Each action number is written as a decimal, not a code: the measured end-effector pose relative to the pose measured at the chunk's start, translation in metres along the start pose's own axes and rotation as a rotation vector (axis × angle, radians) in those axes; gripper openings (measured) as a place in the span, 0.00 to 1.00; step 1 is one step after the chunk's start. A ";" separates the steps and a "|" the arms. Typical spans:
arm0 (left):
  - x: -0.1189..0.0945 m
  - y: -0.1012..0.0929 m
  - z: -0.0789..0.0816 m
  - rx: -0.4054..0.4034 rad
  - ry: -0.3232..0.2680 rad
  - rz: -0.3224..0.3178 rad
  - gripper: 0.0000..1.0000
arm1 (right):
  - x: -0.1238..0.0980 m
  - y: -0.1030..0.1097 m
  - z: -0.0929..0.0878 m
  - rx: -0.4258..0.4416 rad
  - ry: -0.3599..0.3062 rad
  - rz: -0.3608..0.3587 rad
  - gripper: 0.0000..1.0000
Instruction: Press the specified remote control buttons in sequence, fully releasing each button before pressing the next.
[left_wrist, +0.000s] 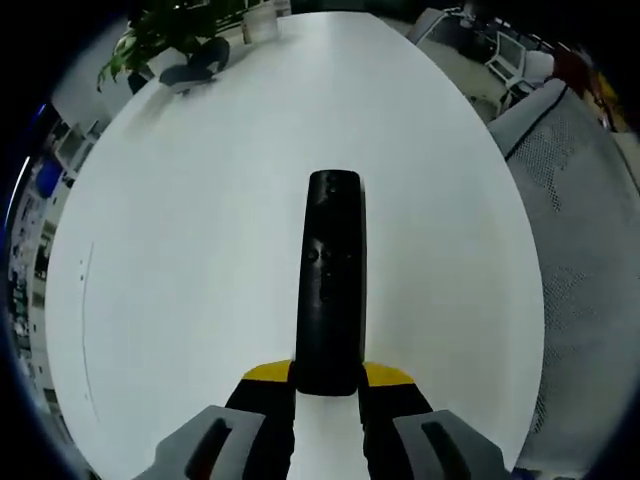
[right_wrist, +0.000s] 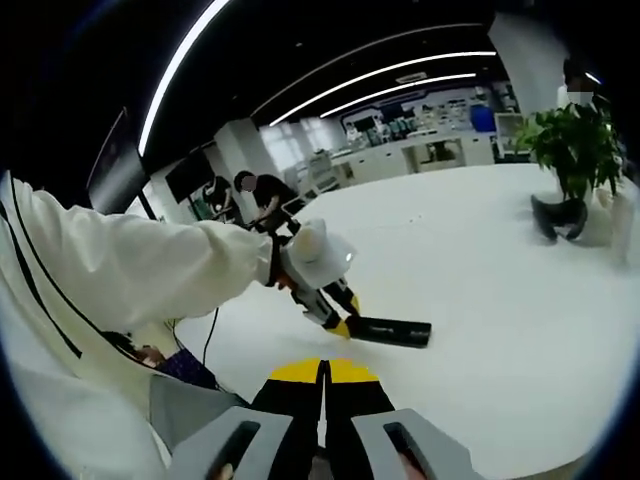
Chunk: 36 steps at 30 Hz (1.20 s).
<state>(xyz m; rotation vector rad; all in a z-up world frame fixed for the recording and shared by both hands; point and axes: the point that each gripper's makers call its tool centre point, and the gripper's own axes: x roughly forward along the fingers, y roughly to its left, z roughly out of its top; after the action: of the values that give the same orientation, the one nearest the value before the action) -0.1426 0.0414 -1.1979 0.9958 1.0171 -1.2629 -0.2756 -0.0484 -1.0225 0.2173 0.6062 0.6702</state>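
Remote (left_wrist: 331, 280) flat on white table (left_wrist: 180, 260), near end clamped by left tool (left_wrist: 327, 385), right tool (right_wrist: 324, 385) pinched shut on nothing & raised well apart: hold remote steady w/ left, lower right tip square onto target btn, lift fully off.

An open-plan office: strip ceiling lights (right_wrist: 380, 72) glowing, desks with monitors (left_wrist: 507, 48) standing beyond the white tabletop (left_wrist: 200, 200)
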 end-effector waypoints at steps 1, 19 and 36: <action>0.000 -0.002 0.000 0.000 -0.001 0.000 0.22 | 0.000 0.000 0.000 -0.001 0.001 0.000 0.00; -0.002 -0.030 -0.002 0.009 -0.006 -0.003 0.22 | -0.003 -0.006 -0.001 -0.086 0.038 -0.016 0.00; -0.003 -0.060 -0.002 0.005 -0.023 -0.006 0.22 | 0.008 -0.021 -0.012 -0.202 0.148 -0.001 0.00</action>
<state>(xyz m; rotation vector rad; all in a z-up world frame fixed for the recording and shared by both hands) -0.2027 0.0413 -1.1969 0.9809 1.0002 -1.2796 -0.2669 -0.0595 -1.0439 -0.0214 0.6750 0.7456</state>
